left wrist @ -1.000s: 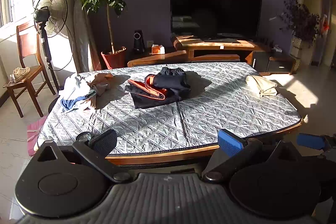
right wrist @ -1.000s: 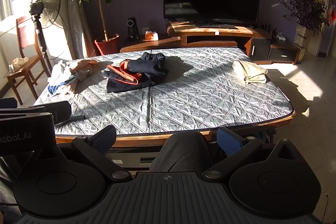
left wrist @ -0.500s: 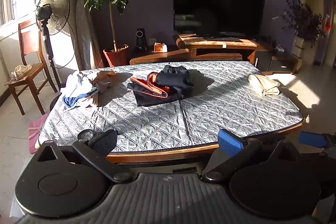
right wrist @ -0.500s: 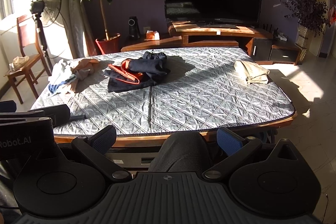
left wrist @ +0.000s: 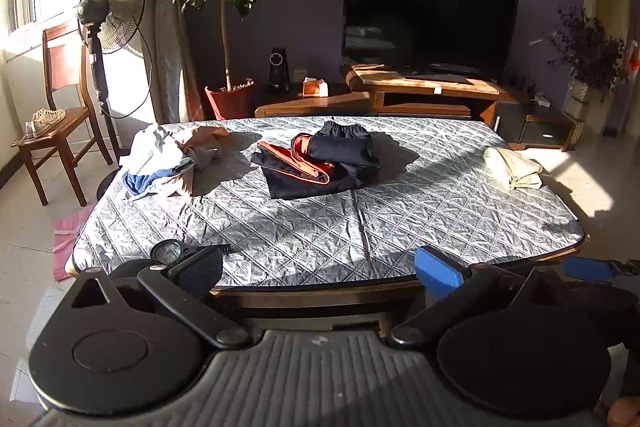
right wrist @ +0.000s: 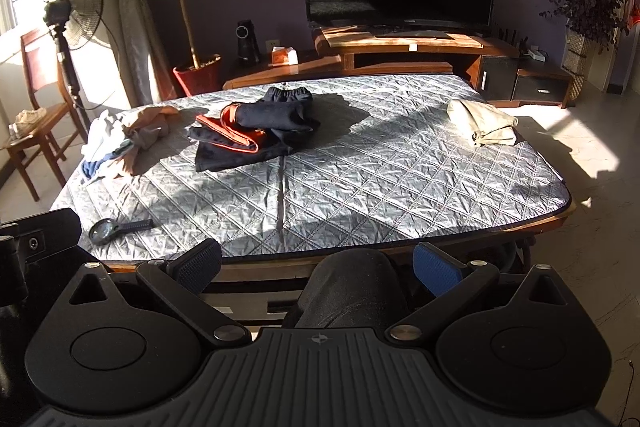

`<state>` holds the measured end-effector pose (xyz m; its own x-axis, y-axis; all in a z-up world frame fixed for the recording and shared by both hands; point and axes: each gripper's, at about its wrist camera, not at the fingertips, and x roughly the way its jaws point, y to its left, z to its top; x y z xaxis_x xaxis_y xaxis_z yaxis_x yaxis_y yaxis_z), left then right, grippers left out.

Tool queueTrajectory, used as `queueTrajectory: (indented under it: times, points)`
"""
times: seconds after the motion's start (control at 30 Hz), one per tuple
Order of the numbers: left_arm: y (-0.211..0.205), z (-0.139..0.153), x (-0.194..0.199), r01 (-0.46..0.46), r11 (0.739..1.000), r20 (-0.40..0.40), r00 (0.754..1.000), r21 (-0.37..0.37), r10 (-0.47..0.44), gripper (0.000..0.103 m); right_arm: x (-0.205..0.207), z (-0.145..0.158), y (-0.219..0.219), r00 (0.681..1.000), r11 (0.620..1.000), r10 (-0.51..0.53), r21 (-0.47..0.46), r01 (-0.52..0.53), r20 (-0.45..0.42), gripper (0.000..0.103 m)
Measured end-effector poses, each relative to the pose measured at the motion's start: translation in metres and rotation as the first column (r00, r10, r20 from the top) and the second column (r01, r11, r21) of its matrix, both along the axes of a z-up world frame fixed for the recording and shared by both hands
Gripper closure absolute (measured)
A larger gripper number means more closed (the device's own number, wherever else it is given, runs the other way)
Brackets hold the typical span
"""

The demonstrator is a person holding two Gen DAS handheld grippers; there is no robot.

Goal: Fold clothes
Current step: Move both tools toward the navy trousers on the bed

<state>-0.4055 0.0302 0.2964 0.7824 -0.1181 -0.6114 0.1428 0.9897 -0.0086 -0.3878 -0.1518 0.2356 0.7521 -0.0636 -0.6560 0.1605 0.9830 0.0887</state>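
We log: beige item (right wrist: 482, 123) folded far right, dark trousers (left wrist: 320, 163) mid-table half-done, pile (left wrist: 160, 159) far left untouched; left gripper (left wrist: 316, 273) & right gripper (right wrist: 316, 267) both wide, empty, near edge.

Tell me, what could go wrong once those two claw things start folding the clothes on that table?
The dark trousers with orange lining lie bunched, so the jaws might pinch several layers at once. The unsorted pile sits near the table's left edge, and a tug could drag pieces onto the floor. A magnifying glass lies on the near edge; spread cloth could sweep it off. Both the left gripper and right gripper are open and empty.
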Motion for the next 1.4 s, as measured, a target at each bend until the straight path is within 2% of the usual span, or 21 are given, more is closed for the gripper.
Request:
queueTrajectory:
  times: [0.2,0.33,0.43,0.57,0.7,0.83,0.93,1.13,1.2,1.27,1.4]
  points:
    - [0.008,-0.008,0.014,-0.004,0.999,-0.03,1.0,-0.043,0.003,0.001,0.016,-0.016,-0.011,1.0,1.0,-0.004,-0.01,0.004,0.01,0.0]
    - [0.015,-0.018,0.032,-0.014,0.998,-0.07,0.998,-0.058,0.01,0.001,0.029,-0.026,-0.024,0.999,0.999,0.013,0.039,-0.014,0.036,0.002]
    - [0.023,-0.028,0.057,-0.029,0.998,-0.104,0.994,-0.054,0.023,0.001,0.046,-0.032,-0.035,1.0,0.997,0.009,0.073,-0.011,0.026,0.002]
    - [0.03,-0.036,0.106,-0.053,0.998,-0.133,0.99,-0.024,0.05,0.001,0.073,-0.037,-0.046,0.999,0.997,0.012,0.075,-0.016,0.048,0.002]
    - [0.033,-0.038,0.162,-0.081,0.997,-0.122,0.989,-0.014,0.079,0.001,0.107,-0.039,-0.057,0.999,0.999,0.011,0.051,-0.013,0.04,0.002]
    - [0.035,-0.04,0.222,-0.113,0.993,-0.102,0.988,0.01,0.114,0.001,0.152,-0.042,-0.073,1.0,0.999,-0.01,0.042,0.009,0.016,0.002]
    - [0.042,-0.043,0.267,-0.146,0.989,-0.094,0.985,0.005,0.146,0.001,0.188,-0.037,-0.078,0.999,1.0,0.006,0.01,-0.006,0.036,0.002]
    - [0.06,-0.067,0.363,-0.215,0.977,-0.13,0.968,0.011,0.215,0.001,0.274,-0.049,-0.067,0.991,0.987,0.125,-0.112,-0.119,0.047,0.005]
    - [0.063,-0.077,0.394,-0.234,0.972,-0.155,0.96,0.002,0.231,0.001,0.312,-0.06,-0.06,0.985,0.977,0.169,-0.137,-0.163,0.031,0.008]
    - [0.065,-0.086,0.42,-0.241,0.97,-0.181,0.955,-0.017,0.234,0.001,0.345,-0.07,-0.052,0.982,0.968,0.19,-0.164,-0.188,-0.006,0.02]
    - [0.061,-0.109,0.453,-0.253,0.967,-0.164,0.954,0.002,0.25,0.001,0.4,-0.093,-0.029,0.966,0.943,0.256,-0.213,-0.256,-0.03,0.022]
